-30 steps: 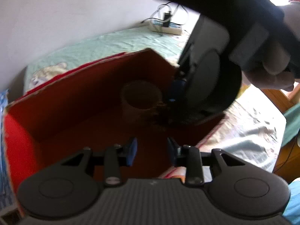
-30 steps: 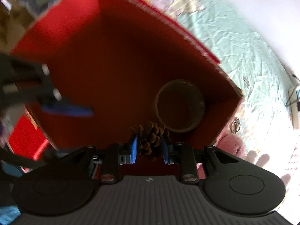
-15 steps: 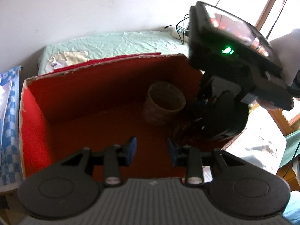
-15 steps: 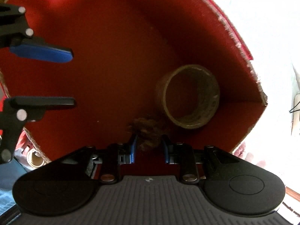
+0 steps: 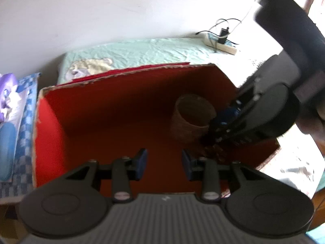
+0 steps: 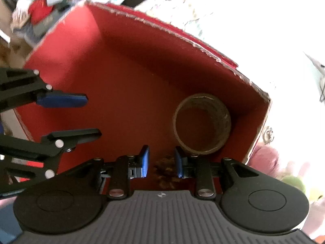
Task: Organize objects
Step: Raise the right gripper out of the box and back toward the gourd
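Brown pinecone sits between right gripper pads; orientation seemingly unclear.

2 wrist fisheyes, both close above the red box, angled down into it: left from the near side, right steeper. Shared: box floor and woven cup.

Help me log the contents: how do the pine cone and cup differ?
The cup is bigger, round and hollow; the pine cone is smaller and lumpy. The cup stands free by the corner; the pine cone sits between the right gripper's fingers. Both are brown, inside the red box.
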Demonstrator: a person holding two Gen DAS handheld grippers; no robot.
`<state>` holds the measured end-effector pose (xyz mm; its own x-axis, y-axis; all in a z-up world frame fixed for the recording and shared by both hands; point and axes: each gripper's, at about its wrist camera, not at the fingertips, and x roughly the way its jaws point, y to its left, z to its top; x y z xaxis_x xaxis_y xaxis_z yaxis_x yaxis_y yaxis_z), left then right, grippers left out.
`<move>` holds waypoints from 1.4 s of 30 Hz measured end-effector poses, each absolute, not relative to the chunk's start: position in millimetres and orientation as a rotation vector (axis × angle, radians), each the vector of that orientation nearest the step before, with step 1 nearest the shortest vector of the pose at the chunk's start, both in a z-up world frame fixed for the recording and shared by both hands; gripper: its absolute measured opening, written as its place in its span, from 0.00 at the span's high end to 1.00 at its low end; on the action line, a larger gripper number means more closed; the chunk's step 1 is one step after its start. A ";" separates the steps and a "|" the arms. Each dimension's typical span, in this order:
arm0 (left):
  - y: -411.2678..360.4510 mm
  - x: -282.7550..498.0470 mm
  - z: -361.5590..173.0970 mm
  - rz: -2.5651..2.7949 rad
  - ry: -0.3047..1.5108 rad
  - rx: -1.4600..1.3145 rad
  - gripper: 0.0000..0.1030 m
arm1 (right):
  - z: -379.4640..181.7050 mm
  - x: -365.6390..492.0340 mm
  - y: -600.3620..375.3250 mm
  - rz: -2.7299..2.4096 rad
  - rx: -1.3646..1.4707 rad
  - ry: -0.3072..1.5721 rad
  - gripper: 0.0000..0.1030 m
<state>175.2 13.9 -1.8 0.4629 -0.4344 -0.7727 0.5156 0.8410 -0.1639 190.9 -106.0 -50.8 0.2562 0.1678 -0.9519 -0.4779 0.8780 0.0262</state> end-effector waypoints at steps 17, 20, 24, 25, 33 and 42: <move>-6.5 170.0 -1.0 -0.367 0.956 0.198 0.52 | -28.1 158.9 -119.8 0.269 -0.046 1.047 0.71; -8.1 166.4 -1.4 -0.338 0.960 0.208 0.52 | -23.2 152.2 -122.9 0.260 -0.038 1.015 0.71; -7.8 161.0 0.6 -0.296 0.959 0.210 0.50 | -23.3 146.5 -127.0 0.245 -0.001 0.990 0.71; -7.2 159.7 1.3 -0.286 0.959 0.209 0.48 | -23.3 145.1 -127.7 0.241 0.001 0.983 0.71; -0.5 145.4 10.6 -0.224 0.935 0.176 0.43 | -19.5 127.0 -129.7 0.223 0.043 0.903 0.71; -1.8 128.1 22.7 -0.174 0.927 0.167 0.34 | -11.8 106.7 -134.6 0.240 0.084 0.809 0.71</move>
